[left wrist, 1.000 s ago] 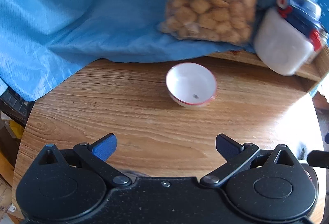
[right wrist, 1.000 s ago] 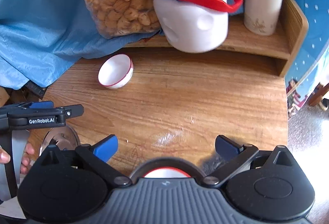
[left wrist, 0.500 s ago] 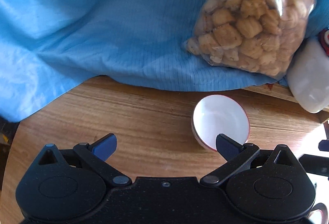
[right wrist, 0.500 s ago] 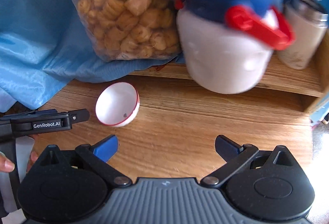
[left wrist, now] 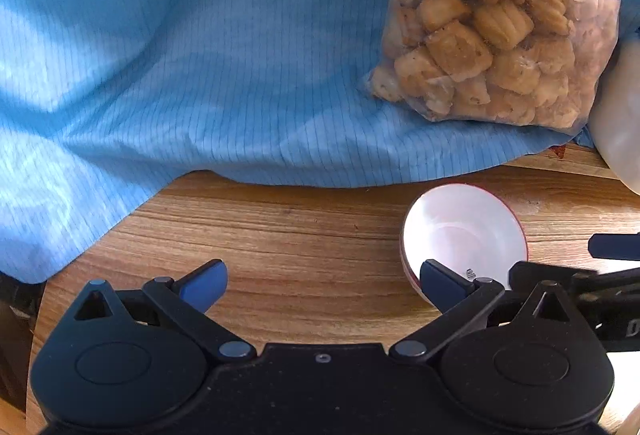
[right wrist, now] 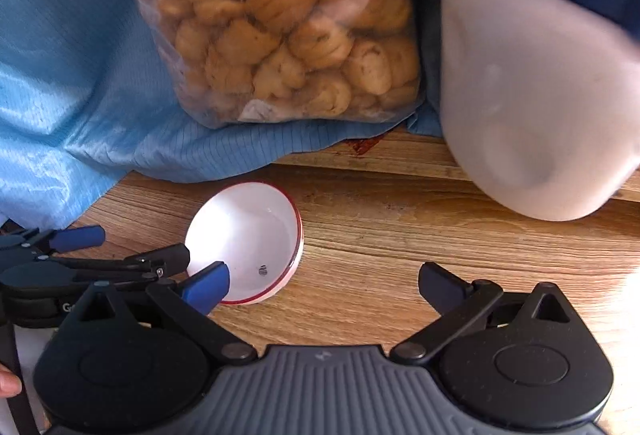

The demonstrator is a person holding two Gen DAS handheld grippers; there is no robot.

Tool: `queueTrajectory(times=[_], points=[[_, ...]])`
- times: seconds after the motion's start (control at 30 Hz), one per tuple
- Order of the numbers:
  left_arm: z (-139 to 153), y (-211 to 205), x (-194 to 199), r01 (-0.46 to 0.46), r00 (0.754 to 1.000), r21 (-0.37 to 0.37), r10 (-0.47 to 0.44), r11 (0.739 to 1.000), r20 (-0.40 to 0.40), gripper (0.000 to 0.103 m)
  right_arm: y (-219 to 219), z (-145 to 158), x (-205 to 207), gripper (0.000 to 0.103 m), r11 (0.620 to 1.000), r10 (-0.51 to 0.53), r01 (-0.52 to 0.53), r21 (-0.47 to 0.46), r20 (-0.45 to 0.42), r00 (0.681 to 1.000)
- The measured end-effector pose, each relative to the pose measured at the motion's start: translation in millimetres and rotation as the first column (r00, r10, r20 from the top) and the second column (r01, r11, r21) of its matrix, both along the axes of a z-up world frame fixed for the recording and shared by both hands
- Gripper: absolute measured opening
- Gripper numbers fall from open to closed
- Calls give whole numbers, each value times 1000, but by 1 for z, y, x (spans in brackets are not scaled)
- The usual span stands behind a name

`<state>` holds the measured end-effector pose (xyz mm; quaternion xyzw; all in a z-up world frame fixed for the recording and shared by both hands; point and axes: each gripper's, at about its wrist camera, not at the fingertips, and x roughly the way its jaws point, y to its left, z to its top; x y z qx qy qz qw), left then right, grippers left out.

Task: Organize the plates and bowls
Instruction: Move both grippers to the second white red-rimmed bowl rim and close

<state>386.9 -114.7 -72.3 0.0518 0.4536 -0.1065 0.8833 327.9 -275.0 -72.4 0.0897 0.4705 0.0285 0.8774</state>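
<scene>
Wood table [right wrist: 400,275] | blue cloth [left wrist: 200,55] behind | bowl [right wrist: 248,239] | both tools spread

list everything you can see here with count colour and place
bowl: 1, white with red rim, on the table in front of the cloth
bag of biscuits: 1, clear with tan pieces, on the cloth
cloth: 1, blue, draped over the back of the table
jug: 1, white with blue and red top, right of the bag
table: 1, wooden
left gripper: 1, black with blue pads, open
right gripper: 1, black, open
</scene>
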Motion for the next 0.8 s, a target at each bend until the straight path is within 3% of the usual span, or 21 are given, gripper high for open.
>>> queueTrajectory(times=[0.13, 0.3, 0.5, 0.63, 0.8], points=[[-1, 1, 3, -19, 1000, -15, 19, 1000, -4, 102, 2, -2, 6, 102, 1000, 2, -2, -22, 4, 1000], [-12, 2, 10, -95, 993, -60, 91, 994, -69, 102, -5, -6, 12, 102, 999, -22, 21, -45, -10, 1000], [-16, -5, 6, -79, 995, -49, 75, 996, -63, 97, -8, -12, 11, 94, 999, -7, 7, -45, -18, 1000], [-19, -7, 11, -62, 994, -64, 56, 996, -94, 90, -7, -14, 13, 81, 1000, 4, -4, -22, -5, 1000], [-21, -8, 17, -46, 990, -109, 31, 993, -141, 72, -8, -20, 17, 60, 999, 20, -19, 46, -16, 1000]])
